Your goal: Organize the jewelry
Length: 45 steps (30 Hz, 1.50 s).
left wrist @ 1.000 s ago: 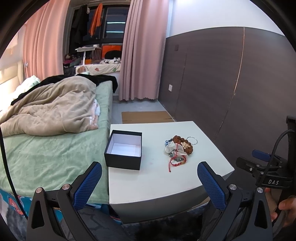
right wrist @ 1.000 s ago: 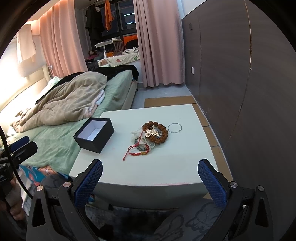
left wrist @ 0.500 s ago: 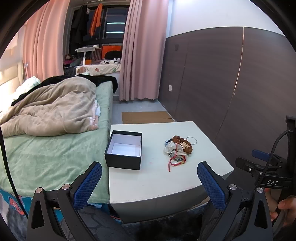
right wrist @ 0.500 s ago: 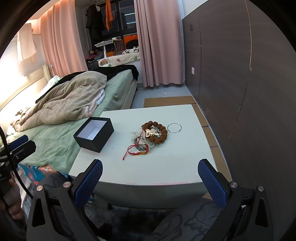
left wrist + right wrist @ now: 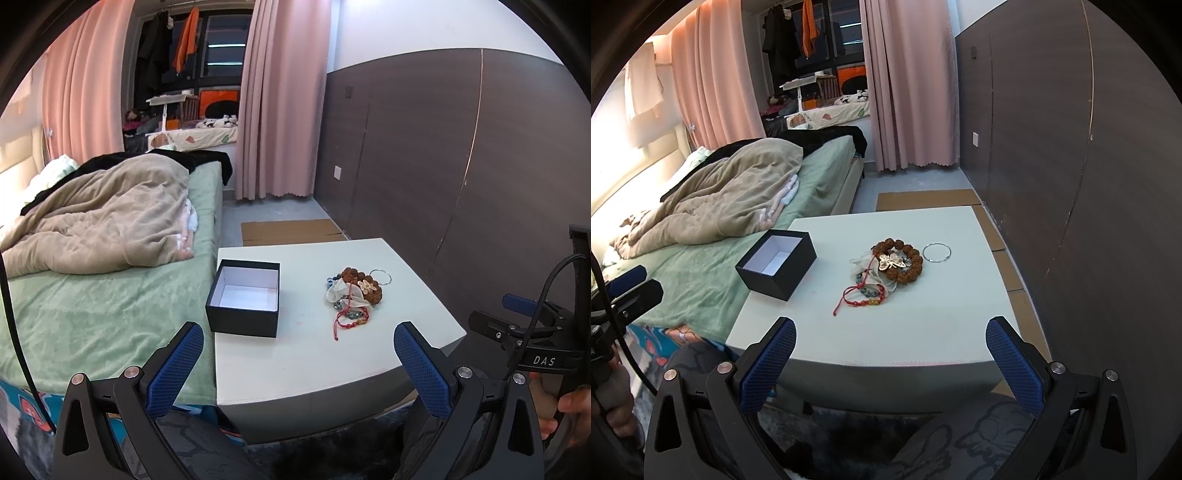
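An open black box (image 5: 243,298) (image 5: 776,268) with a white inside stands on the left of a white table (image 5: 314,354) (image 5: 886,332). To its right lies a jewelry pile: a brown bead bracelet (image 5: 364,283) (image 5: 905,264) with a butterfly charm (image 5: 892,261), a red cord bracelet (image 5: 351,319) (image 5: 862,297), a pale pouch (image 5: 345,297) and a silver bangle (image 5: 380,276) (image 5: 936,253). My left gripper (image 5: 299,363) and right gripper (image 5: 891,363) are open and empty, held off the table's near edge.
A bed (image 5: 92,302) with a green sheet and a beige blanket (image 5: 103,218) adjoins the table's left side. A dark panel wall (image 5: 461,166) runs along the right. Cardboard (image 5: 291,230) lies on the floor behind the table. Pink curtains (image 5: 280,99) hang behind.
Both grippers have edged very slightly closer to the table. Nothing on the table has moved.
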Tool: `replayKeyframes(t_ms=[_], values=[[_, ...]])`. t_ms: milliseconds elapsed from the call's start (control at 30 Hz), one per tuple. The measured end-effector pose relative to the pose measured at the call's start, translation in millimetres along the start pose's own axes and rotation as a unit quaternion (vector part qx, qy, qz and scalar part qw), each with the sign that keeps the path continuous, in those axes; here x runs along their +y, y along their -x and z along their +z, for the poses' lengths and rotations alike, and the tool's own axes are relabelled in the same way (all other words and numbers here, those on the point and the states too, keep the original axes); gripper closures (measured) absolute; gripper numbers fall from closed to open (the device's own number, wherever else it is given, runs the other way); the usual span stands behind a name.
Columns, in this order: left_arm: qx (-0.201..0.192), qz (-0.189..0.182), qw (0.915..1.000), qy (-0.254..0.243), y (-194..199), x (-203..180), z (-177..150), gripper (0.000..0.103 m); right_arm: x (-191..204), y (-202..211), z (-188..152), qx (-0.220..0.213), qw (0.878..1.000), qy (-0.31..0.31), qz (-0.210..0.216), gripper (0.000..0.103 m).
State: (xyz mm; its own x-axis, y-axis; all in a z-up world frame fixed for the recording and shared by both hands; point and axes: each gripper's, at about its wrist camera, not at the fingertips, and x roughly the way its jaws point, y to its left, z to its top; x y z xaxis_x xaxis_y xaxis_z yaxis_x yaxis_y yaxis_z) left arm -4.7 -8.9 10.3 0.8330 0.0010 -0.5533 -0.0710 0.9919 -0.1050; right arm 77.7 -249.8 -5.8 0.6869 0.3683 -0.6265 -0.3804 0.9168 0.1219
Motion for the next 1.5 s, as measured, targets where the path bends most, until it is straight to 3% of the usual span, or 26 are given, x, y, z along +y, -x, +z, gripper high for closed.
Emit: replayKeyframes(t_ms=[467, 900, 1167, 1300, 1500], values=[[0.003, 0.001, 1.0, -0.007, -1.2, -2.8, 5.3, 0.0, -6.4, -1.7, 2.9, 0.004, 1.0, -0.013, 0.006, 0.0], [0.026, -0.018, 0.9994, -0.011, -45.9, -21.6, 16.8, 0.0, -33.1, -18.6, 4.4, 0.011, 0.999, -0.036, 0.009, 0.001], [0.049, -0.041, 0.9975, -0.029, -83.0, -43.6, 24.6, 0.002, -60.0, -43.5, 6.1, 0.031, 0.996, -0.074, 0.029, 0.019], [0.063, -0.05, 0.9964, -0.028, -105.6, -51.5, 28.5, 0.006, -70.5, -59.1, 6.7, 0.045, 0.995, -0.086, 0.038, 0.021], [0.089, -0.058, 0.9937, -0.036, -135.4, -65.4, 29.8, 0.02, -89.3, -75.1, 11.6, 0.055, 0.992, -0.103, 0.045, 0.021]])
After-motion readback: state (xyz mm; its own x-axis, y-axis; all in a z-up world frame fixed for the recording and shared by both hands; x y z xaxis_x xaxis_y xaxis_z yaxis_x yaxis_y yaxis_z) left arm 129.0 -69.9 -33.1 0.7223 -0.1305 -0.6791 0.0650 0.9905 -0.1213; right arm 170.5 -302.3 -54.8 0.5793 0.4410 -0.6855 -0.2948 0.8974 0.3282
